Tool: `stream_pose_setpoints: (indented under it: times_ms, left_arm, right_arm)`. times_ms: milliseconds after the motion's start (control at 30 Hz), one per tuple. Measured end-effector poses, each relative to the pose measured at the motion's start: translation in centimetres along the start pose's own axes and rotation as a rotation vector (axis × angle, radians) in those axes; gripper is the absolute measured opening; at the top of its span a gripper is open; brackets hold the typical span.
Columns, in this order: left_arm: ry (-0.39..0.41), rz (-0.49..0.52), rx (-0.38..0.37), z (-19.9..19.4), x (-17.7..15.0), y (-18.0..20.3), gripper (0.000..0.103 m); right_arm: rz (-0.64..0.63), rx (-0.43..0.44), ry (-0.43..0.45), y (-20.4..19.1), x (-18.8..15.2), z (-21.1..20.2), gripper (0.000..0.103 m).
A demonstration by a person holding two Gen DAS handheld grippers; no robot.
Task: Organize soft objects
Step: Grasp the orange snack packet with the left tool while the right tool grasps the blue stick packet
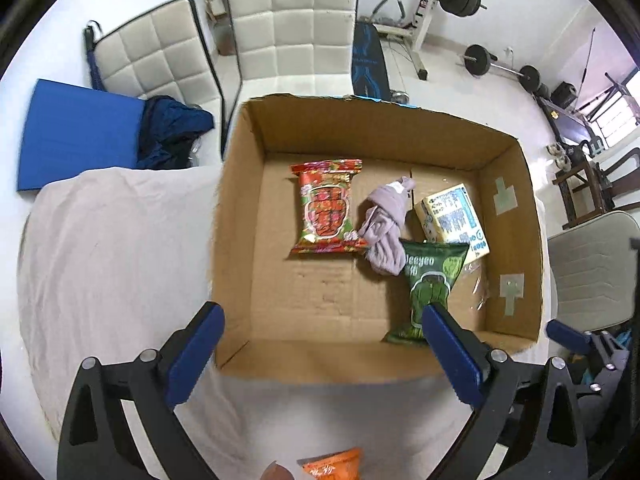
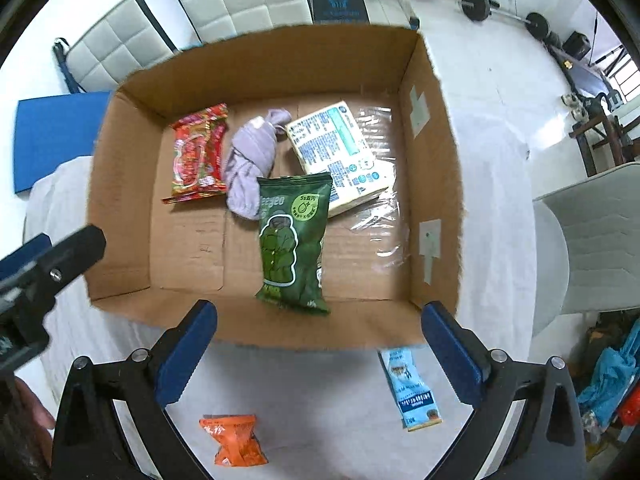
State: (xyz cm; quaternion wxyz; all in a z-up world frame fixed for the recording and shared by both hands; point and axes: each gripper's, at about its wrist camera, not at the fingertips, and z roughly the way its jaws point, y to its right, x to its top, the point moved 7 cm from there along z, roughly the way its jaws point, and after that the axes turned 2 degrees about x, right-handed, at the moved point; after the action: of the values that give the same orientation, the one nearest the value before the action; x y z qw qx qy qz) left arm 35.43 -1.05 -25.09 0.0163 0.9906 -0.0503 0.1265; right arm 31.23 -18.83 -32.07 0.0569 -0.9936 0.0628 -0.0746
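An open cardboard box point(image 1: 240, 216) point(image 2: 120, 184) stands on a white-covered table. Inside lie a red snack bag point(image 1: 326, 208) point(image 2: 198, 154), a lilac knotted cloth point(image 1: 386, 224) point(image 2: 250, 160), a green snack bag point(image 1: 430, 280) point(image 2: 292, 240) and a pale tissue pack point(image 1: 454, 216) point(image 2: 340, 152). An orange packet point(image 2: 236, 440) point(image 1: 334, 464) and a light blue sachet point(image 2: 412, 388) lie on the table in front of the box. My left gripper point(image 1: 320, 320) is open and empty above the box's near wall. My right gripper point(image 2: 320, 316) is open and empty there too.
Two white padded chairs point(image 1: 292, 20) stand behind the table. A blue mat point(image 1: 76, 132) and dark blue cloth point(image 1: 172, 132) lie at the left. A grey chair point(image 2: 592, 240) stands at the right. Barbells point(image 1: 500, 68) lie on the floor behind.
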Motion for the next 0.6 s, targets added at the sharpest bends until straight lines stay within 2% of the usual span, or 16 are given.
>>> stream_pose_setpoints:
  times_ms: [267,433,600]
  left_arm:
    - [0.078,-0.045,-0.001,-4.5,-3.0,-0.4,0.101]
    - [0.147,-0.021,0.03,-7.3,-4.4,0.0,0.101]
    - [0.175,-0.015,0.034,-9.1,-5.8,0.6,0.101]
  right_arm:
    - [-0.022,-0.006,0.097,0.2,-3.1,-5.5,0.103]
    - [-0.021,-0.016,0.133,0.6,-4.7,-8.1,0.103]
    - [-0.015,-0.015,0.173,1.0,-6.1,-10.5,0.103]
